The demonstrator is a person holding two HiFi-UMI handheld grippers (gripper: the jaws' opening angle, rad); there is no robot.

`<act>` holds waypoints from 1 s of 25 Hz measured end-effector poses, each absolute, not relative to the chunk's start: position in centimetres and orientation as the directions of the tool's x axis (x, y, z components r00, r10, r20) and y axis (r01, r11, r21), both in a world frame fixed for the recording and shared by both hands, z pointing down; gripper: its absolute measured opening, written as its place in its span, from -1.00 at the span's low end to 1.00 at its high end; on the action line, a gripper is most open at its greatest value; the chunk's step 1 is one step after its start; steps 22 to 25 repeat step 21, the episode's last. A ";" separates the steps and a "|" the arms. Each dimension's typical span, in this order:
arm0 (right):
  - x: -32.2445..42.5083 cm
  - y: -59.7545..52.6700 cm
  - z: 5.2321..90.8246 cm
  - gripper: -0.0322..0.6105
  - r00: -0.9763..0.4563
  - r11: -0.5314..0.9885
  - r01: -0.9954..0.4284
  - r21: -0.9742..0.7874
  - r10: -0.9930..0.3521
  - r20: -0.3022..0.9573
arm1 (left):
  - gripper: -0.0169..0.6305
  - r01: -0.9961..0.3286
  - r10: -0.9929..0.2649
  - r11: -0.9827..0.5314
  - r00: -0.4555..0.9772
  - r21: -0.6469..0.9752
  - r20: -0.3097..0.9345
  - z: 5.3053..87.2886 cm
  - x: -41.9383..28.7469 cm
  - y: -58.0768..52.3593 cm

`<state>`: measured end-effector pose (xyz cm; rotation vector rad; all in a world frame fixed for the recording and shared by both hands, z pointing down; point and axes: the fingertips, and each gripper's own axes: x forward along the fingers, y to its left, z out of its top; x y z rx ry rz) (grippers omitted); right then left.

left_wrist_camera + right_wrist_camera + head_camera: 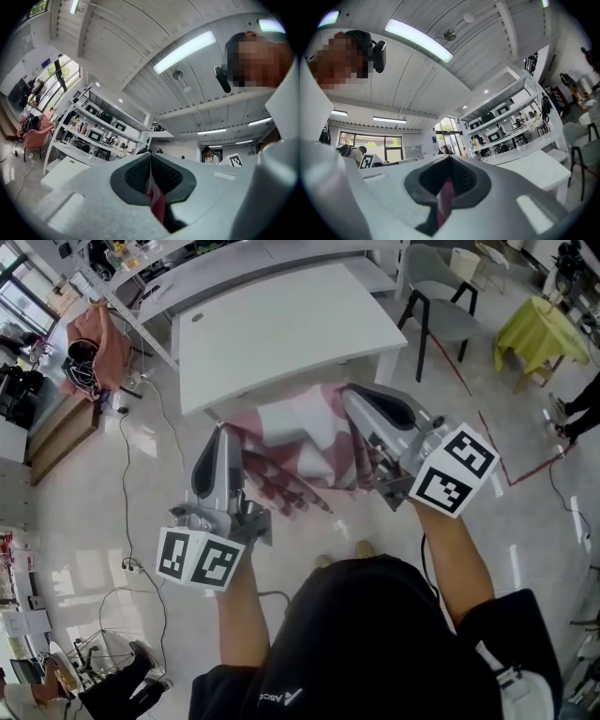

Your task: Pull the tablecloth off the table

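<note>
The pink-and-white checked tablecloth (pixel 300 442) hangs bunched in the air between my two grippers, in front of the near edge of the white table (pixel 281 324), whose top is bare. My left gripper (pixel 223 432) is shut on the cloth's left part. In the left gripper view a red strip of the tablecloth (pixel 155 202) is pinched between the dark pads of the left gripper (pixel 150 157). My right gripper (pixel 350 396) is shut on the cloth's right part. The right gripper view shows a pink fold of the tablecloth (pixel 444 201) clamped in the right gripper (pixel 450 159). Both gripper views face up toward the ceiling.
A grey chair (pixel 441 296) stands right of the table. Farther right is a small table under a yellow-green cloth (pixel 542 329). At the left are a pink garment on a chair (pixel 98 343) and a wooden cabinet (pixel 61 432). Cables (pixel 127 484) run over the floor.
</note>
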<state>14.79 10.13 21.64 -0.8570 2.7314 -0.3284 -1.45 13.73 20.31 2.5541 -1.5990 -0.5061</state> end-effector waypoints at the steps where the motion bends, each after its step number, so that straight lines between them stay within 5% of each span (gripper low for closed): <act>1: 14.8 10.1 21.8 -0.89 -0.791 0.798 -0.528 -0.291 -0.587 -0.174 | -0.91 -0.858 -0.886 -0.452 0.402 0.245 -0.230 20.4 -1.4 13.6; 25: 15.0 9.8 22.4 -0.89 -0.788 0.784 -0.546 -0.295 -0.600 -0.136 | -0.91 -0.843 -0.876 -0.478 0.436 0.248 -0.208 20.5 -0.6 12.6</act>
